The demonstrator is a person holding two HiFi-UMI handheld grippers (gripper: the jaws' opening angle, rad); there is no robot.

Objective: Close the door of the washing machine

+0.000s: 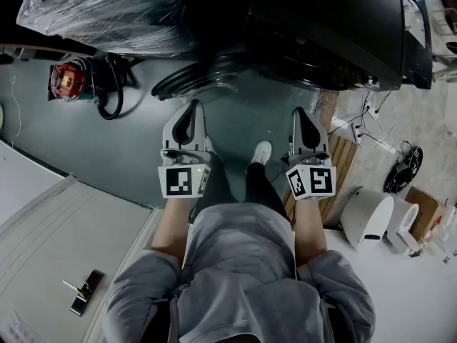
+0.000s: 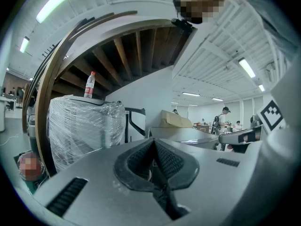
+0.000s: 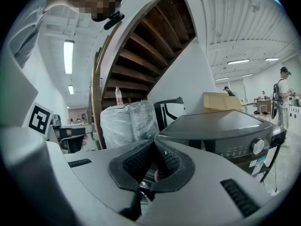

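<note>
Left tool [image 1: 191, 110] and right tool [image 1: 303, 114] are both seen shut, nothing clamped, held short of the washer [image 1: 335, 27]. Door [image 1: 203, 77] is swung open off washer's front-left; left tool judged nearer.

At 12 o'clock from the person, a strip of bare grey-green floor [image 1: 246, 113] lies free between the left gripper [image 1: 191, 106] and the right gripper [image 1: 300, 113]. Just ahead of the left one, the round dark door [image 1: 194, 77] juts out from the black front-loading washing machine [image 1: 328, 27]. A bulky plastic-wrapped block [image 1: 107, 6] closes off 11 o'clock, and a red tool with a black hose [image 1: 66, 81] stands at 10. A slatted wooden pallet [image 1: 344, 164] and a coiled black cable [image 1: 402, 171] crowd 3 o'clock.
</note>
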